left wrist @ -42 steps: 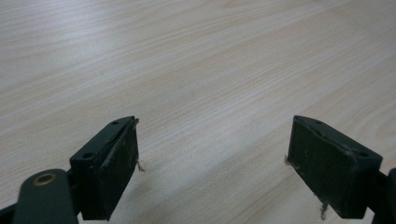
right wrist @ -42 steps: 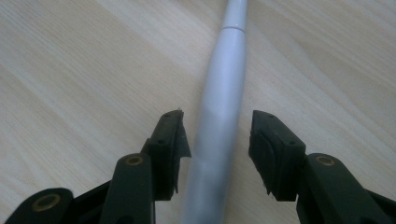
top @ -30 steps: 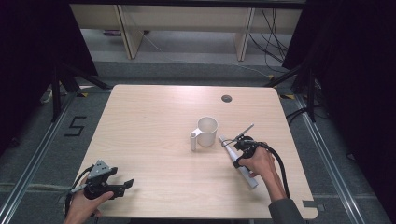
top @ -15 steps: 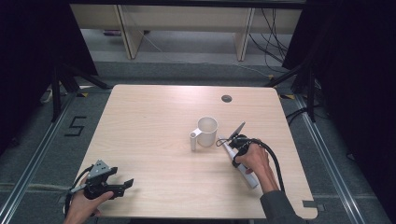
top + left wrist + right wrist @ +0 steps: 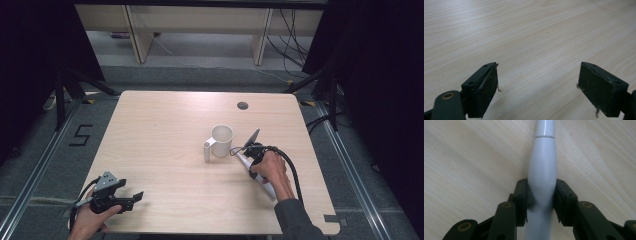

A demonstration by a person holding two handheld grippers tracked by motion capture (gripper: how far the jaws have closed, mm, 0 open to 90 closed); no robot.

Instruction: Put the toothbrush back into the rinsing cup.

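A white mug stands near the table's middle, its handle turned to the front left. Just right of it a white rounded handle, like an electric toothbrush body, lies slanted on the wood. My right gripper is over its upper end. In the right gripper view the jaws have just been closing, and their pads now press both sides of the white handle, so the right gripper is shut on it. At the front left corner my left gripper rests open over bare wood, with nothing between the left gripper's jaws.
The light wooden table has a dark round cable hole near its far edge. Black stands and cables surround the table on the floor. A black cable trails from my right gripper toward the front right.
My right gripper has edged slightly up and left along the white handle, toward the mug. The left gripper and the mug have not moved.
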